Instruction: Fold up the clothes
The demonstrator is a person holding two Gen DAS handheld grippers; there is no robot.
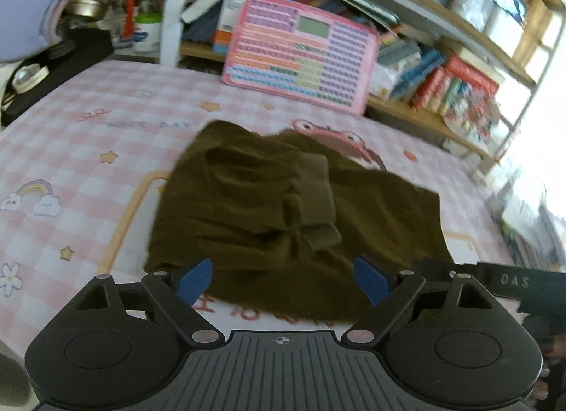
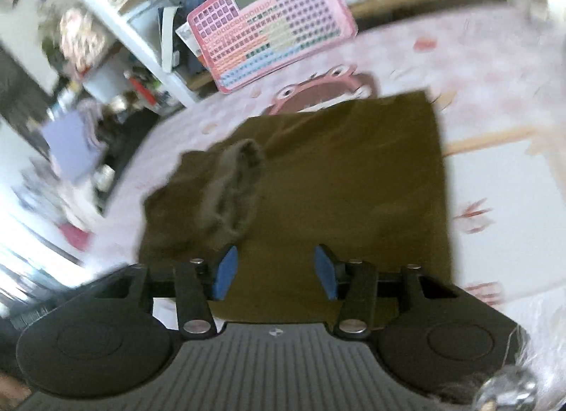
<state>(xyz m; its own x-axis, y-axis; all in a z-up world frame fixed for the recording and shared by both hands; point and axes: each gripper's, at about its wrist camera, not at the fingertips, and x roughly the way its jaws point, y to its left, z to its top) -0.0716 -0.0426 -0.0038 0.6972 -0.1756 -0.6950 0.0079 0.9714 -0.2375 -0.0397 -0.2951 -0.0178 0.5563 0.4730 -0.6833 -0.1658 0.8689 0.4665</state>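
Note:
An olive-brown sweater (image 1: pixel 283 205) lies partly folded on a pink checked sheet (image 1: pixel 88 135). A sleeve with a ribbed cuff (image 1: pixel 318 230) is laid across its body. My left gripper (image 1: pixel 283 280) hovers over the sweater's near edge, open, with its blue pads (image 1: pixel 196 280) wide apart and nothing pinched. In the right wrist view, which is blurred, the sweater (image 2: pixel 336 181) fills the middle and a sleeve cuff (image 2: pixel 233 188) rests on its left part. My right gripper (image 2: pixel 276 276) is open above the near hem, its pads clear of the cloth.
A pink toy keyboard board (image 1: pixel 300 57) leans against bookshelves (image 1: pixel 452 89) at the back of the bed. A white post (image 1: pixel 173 11) stands behind on the left. A dark side table (image 1: pixel 53 67) with clutter sits at far left. The other gripper's black body (image 1: pixel 513 281) shows at right.

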